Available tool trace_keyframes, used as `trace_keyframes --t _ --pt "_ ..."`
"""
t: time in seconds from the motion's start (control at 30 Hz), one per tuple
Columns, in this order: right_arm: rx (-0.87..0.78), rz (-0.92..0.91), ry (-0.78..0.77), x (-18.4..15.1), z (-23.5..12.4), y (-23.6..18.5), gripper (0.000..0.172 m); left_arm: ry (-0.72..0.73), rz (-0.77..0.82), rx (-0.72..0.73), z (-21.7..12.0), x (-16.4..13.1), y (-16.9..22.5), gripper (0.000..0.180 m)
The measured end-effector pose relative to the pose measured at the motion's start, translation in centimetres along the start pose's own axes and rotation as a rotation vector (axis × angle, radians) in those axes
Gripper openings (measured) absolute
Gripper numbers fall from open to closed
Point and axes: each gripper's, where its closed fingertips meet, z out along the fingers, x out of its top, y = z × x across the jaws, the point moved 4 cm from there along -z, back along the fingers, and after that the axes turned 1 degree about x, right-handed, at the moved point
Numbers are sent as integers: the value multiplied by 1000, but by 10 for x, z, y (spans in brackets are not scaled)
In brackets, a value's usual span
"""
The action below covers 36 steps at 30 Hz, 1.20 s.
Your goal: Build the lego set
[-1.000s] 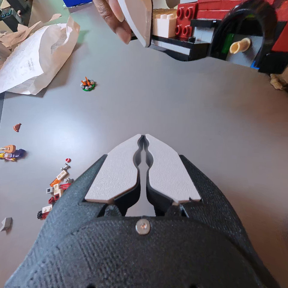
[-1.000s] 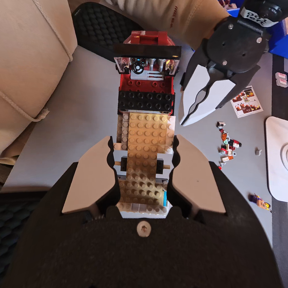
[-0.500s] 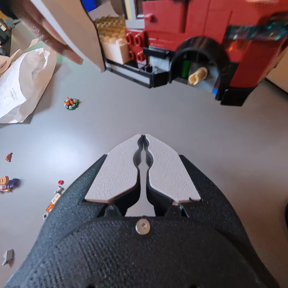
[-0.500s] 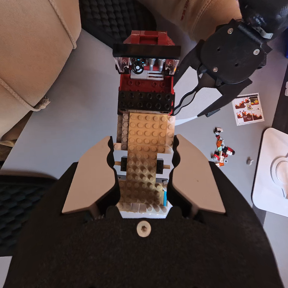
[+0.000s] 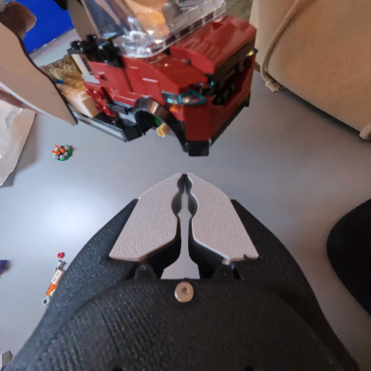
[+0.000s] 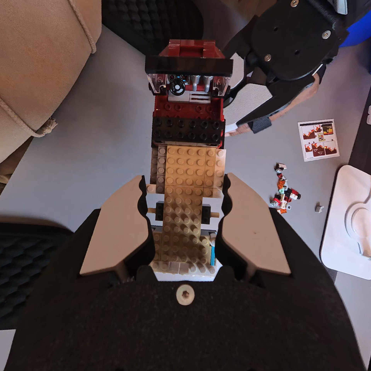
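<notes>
My right gripper [image 6: 184,180] is shut on a dark red and black brick truck [image 6: 186,170], its pads pressed against the two sides of the tan studded bed. In the left wrist view the truck [image 5: 170,80] hangs above the grey table [image 5: 261,160], with one right finger [image 5: 30,84] on its rear. The front wheel arch has no wheel, and a tan axle stub [image 5: 162,130] shows there. My left gripper [image 5: 185,174] is shut with nothing between its pads, just in front of the truck's cab corner. Its black body [image 6: 291,40] shows beside the cab in the right wrist view.
A beige fabric cushion with a cord [image 5: 311,60] lies to the right of the truck. A paper bag [image 5: 12,136] and a small campfire build [image 5: 61,151] are at the left. Loose small bricks [image 6: 285,192], a sticker sheet [image 6: 317,140] and a white tray [image 6: 349,220] lie on the table. About 9 cm separates my left fingertips from my right. The small campfire build [image 5: 61,151] is about 25 cm from both grippers' fingertips.
My left gripper, shut throughout, has swung from the truck's rear side toward its cab and front corner. My right gripper has kept its hold on the truck.
</notes>
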Motion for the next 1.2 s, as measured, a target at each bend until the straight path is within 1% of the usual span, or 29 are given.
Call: trace_keyframes --t 0.17,0.53,0.67,0.8,0.9,1.0,1.2 --pt "-1 -3 1 1 2 0 74 -8 7 -27 2 1 6 0" --pt "6 2 -3 2 8 -1 74 -26 -16 -27 4 -4 6 0" --pt "8 25 -18 -2 9 -1 74 -47 -65 -4 2 -9 3 0" --pt "-10 74 -53 -12 12 2 74 -105 -148 43 0 -18 -4 0" --pt "-20 132 -78 -22 15 5 74 -155 -212 113 -2 -27 -12 0" --pt "-47 206 -63 -33 16 12 74 -208 -297 196 -4 -38 -20 0" --pt "-104 332 -62 -62 21 23 73 -293 -438 463 -15 -56 -36 0"
